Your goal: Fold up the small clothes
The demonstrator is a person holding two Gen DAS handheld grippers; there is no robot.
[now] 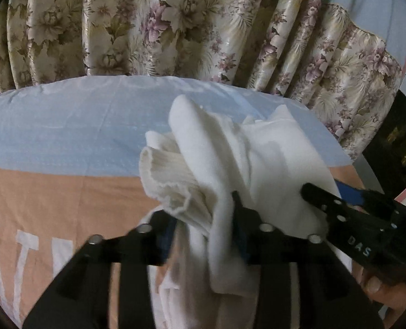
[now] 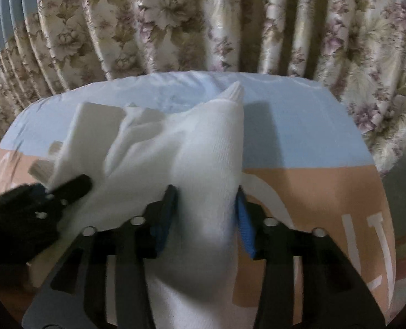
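A small white garment [image 1: 225, 159], bunched with a ribbed cuff on its left, is held above the bed. My left gripper [image 1: 203, 227] is shut on the white garment, cloth draped over its fingers. My right gripper [image 2: 207, 213] is shut on the same white garment [image 2: 203, 159], its blue pads [image 2: 244, 219] pressed against both sides of a thick fold. The right gripper also shows at the right of the left wrist view [image 1: 340, 205], and the left gripper at the left of the right wrist view [image 2: 38, 203]. The two grippers are close together.
The bed sheet [image 1: 52, 142] is light blue at the back and peach in front with large white letters [image 2: 381, 252]. A floral curtain [image 1: 175, 27] hangs behind the bed. A dark object [image 1: 400, 137] stands at the far right.
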